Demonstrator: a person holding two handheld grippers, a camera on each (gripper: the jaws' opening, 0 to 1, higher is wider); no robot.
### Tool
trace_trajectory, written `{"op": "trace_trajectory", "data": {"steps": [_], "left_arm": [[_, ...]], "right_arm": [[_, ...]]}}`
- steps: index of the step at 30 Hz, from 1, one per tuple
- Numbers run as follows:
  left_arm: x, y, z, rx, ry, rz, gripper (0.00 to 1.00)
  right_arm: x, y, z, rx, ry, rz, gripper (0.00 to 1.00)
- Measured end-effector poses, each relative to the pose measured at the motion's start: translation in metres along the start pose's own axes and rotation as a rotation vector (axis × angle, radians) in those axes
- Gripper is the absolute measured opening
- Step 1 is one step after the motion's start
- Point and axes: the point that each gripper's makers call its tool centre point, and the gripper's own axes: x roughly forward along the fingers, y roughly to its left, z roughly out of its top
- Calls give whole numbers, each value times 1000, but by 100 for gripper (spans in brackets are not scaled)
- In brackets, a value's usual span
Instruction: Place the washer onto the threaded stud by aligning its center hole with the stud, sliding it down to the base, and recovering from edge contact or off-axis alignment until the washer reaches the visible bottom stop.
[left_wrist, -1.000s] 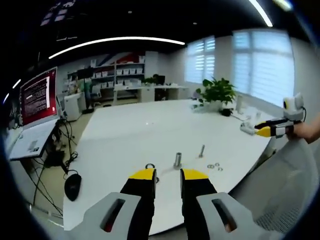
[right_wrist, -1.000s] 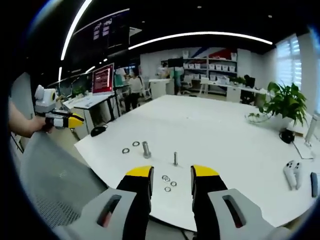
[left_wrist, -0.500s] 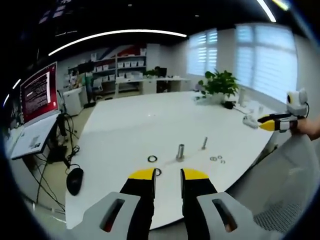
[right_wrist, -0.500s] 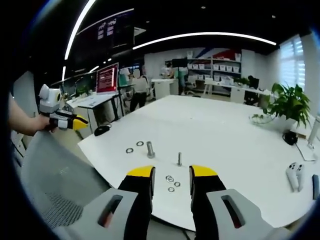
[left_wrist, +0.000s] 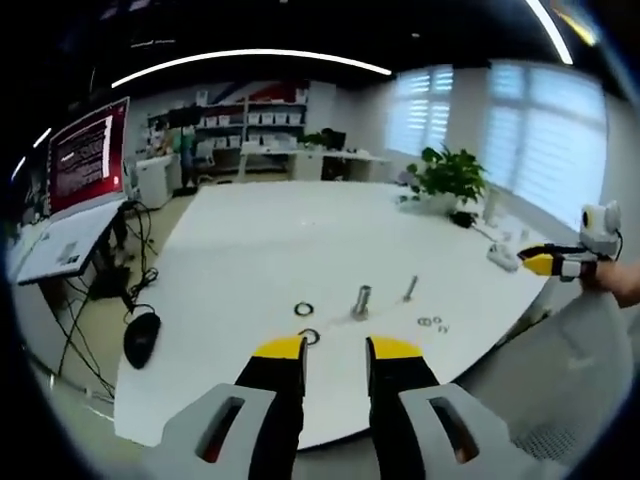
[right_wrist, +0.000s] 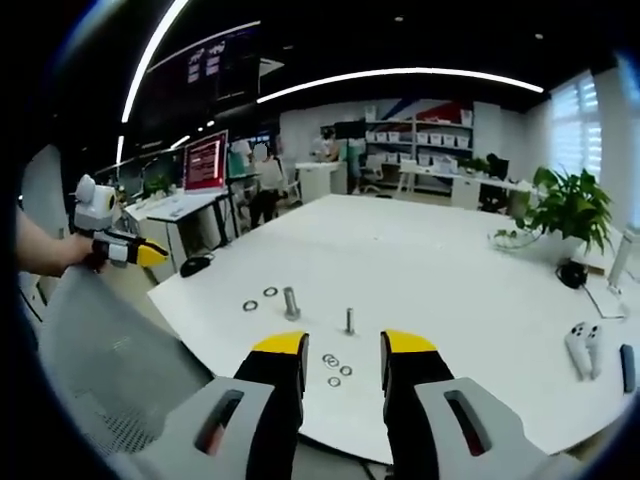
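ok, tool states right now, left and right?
Left tool: open, holding nothing, above the table edge near the washers.
Right tool: open, holding nothing, small washers on the table between its jaws.

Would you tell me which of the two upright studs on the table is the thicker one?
The thicker stud stands beside the two larger washers; the thin stud stands nearer the three small washers.

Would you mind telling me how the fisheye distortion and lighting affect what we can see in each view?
Left gripper view: the white table bulges and its edge curves; windows at right are bright, washed out. Right gripper view: the ceiling light strips bend into arcs, and the small washers near the thin stud look tiny but distinct.
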Motion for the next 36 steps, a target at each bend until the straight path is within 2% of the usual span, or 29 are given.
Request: {"op": "trace_trajectory", "data": {"steps": [3,7,10,12,14,17,23,32,36], "left_arm": [[3,-4,-1,27,14,-15,22],[4,-6,-7,24,44,-22,23],[0,-1,-13,27,58,16,24],[2,3,-8,-2,40,18,24],[5,6,-6,-14,40,5,25],[6,1,-13,12,72,0,24],[7,1,-12,15,72,-4,23],[6,3,-11,17,70,4,22],[7,-1,-10,31,63,-27,16]], "right_arm": [[3,2,-5,-8,29,10,31],[2,3,-3,8,20,20,30],[3,4,-9,7,49,24,30],[4,4,-13,12,69,29,30],[4,2,-9,24,58,19,30],[3,2,-9,24,51,18,30],[3,1,-5,32,28,17,29],[3,0,-6,22,36,6,30],[4,2,-5,14,35,10,30]]}}
